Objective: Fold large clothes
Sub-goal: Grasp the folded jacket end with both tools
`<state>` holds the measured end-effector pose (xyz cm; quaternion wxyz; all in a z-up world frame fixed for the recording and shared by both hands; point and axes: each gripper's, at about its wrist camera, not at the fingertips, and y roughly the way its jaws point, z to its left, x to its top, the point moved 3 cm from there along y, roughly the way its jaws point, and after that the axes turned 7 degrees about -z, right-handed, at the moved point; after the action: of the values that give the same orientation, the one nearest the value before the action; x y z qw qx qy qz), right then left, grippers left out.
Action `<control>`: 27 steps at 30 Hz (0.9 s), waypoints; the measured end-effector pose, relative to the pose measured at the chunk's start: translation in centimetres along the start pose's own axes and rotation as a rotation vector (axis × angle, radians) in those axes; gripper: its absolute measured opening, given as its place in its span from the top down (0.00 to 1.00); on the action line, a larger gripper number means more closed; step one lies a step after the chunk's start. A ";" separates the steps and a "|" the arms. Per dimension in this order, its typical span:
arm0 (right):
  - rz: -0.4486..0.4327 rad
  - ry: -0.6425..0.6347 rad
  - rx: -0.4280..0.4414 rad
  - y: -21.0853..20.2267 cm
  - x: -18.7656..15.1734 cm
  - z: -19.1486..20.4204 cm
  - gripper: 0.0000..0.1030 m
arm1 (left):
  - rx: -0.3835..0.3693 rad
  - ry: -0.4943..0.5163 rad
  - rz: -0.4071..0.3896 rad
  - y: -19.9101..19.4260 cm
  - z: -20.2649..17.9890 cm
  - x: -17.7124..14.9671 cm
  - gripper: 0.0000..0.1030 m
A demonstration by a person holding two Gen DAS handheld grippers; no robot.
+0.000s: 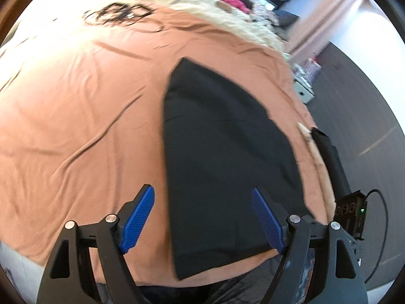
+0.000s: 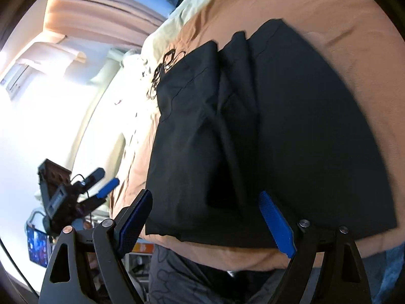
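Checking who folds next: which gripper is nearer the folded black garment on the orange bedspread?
Right. The right gripper hovers at the folded black garment's near edge, jaws open and empty. The left gripper is off to its side, beyond the orange bedspread's edge.

Both wrist views down onto bed [image 1: 76, 116]

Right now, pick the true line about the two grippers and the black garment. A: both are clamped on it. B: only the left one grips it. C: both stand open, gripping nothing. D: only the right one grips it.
C: the left gripper and right gripper both stand wide open above the black garment, which lies folded on the orange bedsheet.
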<state>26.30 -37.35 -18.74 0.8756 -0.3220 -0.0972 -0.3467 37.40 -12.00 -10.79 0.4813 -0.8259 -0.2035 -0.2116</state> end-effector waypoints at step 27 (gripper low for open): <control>-0.204 0.073 -0.092 -7.1 1.5 -6.5 0.86 | -0.092 0.047 0.175 6.8 -5.1 -4.8 0.50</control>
<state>22.30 -46.23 -19.68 0.8231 -0.3374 -0.0817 -0.4493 36.31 -20.22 -15.99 0.4641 -0.8567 -0.1093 -0.1969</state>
